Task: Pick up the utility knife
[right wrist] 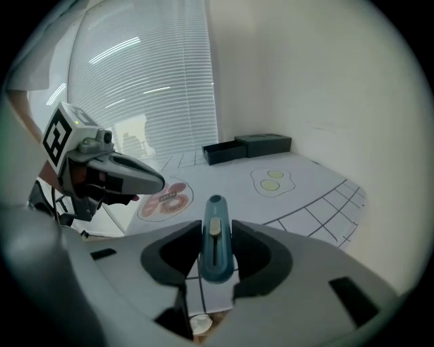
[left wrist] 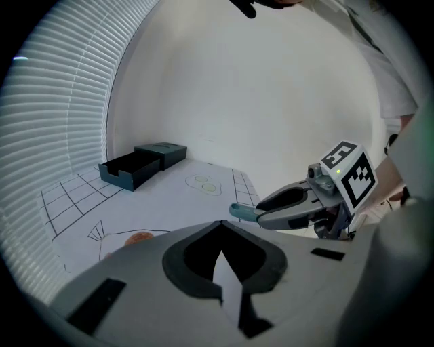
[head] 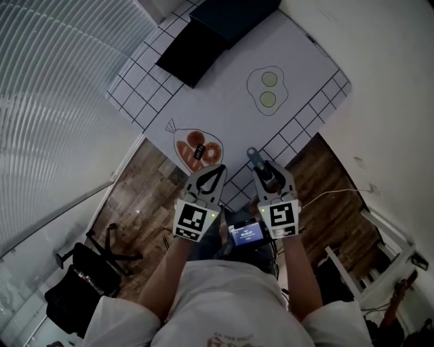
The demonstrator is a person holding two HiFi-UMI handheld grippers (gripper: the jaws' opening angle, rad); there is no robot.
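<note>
The utility knife (right wrist: 215, 252), teal-blue with a pale slider, stands between the jaws of my right gripper (right wrist: 215, 229), which is shut on it. Its tip (head: 252, 157) pokes out ahead of the right gripper (head: 262, 169) over the near edge of the white gridded mat (head: 224, 101). In the left gripper view the knife (left wrist: 241, 211) juts from the right gripper (left wrist: 274, 203), held above the mat. My left gripper (head: 218, 169) hangs just left of it, its fingertips together and nothing between them (left wrist: 220, 223).
On the mat are a drawn pair of fried eggs (head: 268, 89), a drawn bag of doughnuts (head: 198, 150), and a black open box (head: 193, 51) beside a dark lid (head: 230, 15) at the far end. Window blinds (head: 47, 101) at left; a chair (head: 88, 264) on the wood floor.
</note>
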